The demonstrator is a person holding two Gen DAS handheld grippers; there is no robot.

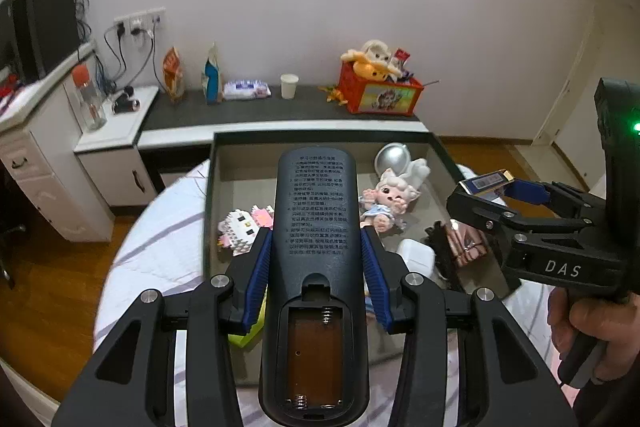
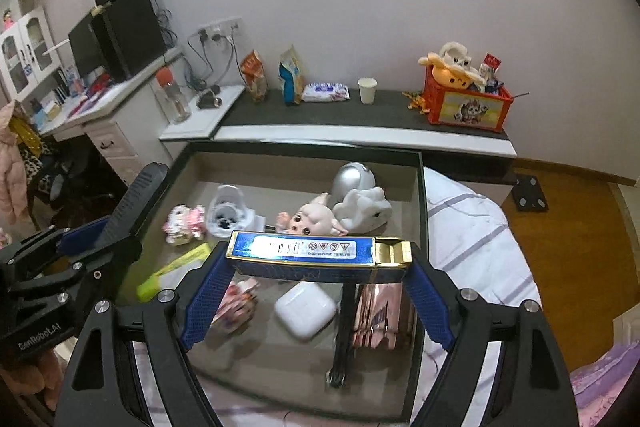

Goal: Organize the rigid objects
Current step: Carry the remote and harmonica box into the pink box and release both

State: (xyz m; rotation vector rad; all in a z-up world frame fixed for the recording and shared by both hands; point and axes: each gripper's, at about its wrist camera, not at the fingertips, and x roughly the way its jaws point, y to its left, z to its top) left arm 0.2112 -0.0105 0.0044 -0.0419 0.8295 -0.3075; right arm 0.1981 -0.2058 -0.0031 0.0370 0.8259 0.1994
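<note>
My left gripper [image 1: 316, 233] is shut on a dark remote control [image 1: 316, 203], back side up, with its battery bay uncovered and empty. It hangs over the near part of an open grey box [image 1: 320, 136] on the bed. My right gripper [image 2: 320, 259] is shut on a flat blue case with a gold end [image 2: 304, 249], held crosswise above the same box [image 2: 304, 148]. In the left wrist view the right gripper [image 1: 500, 191] and the blue case [image 1: 486, 181] are over the box's right rim. In the right wrist view the left gripper [image 2: 108, 235] and the remote [image 2: 136, 193] are at the box's left rim.
Inside the box lie a doll [image 2: 312, 221], a silver helmet [image 2: 354, 179], a white earbud case [image 2: 305, 309], a pink block figure [image 1: 240, 227], a black comb [image 2: 344, 323] and a yellow-green item [image 2: 176, 267]. Behind it a low shelf carries a red toy crate [image 1: 380, 95] and a paper cup [image 1: 289, 85].
</note>
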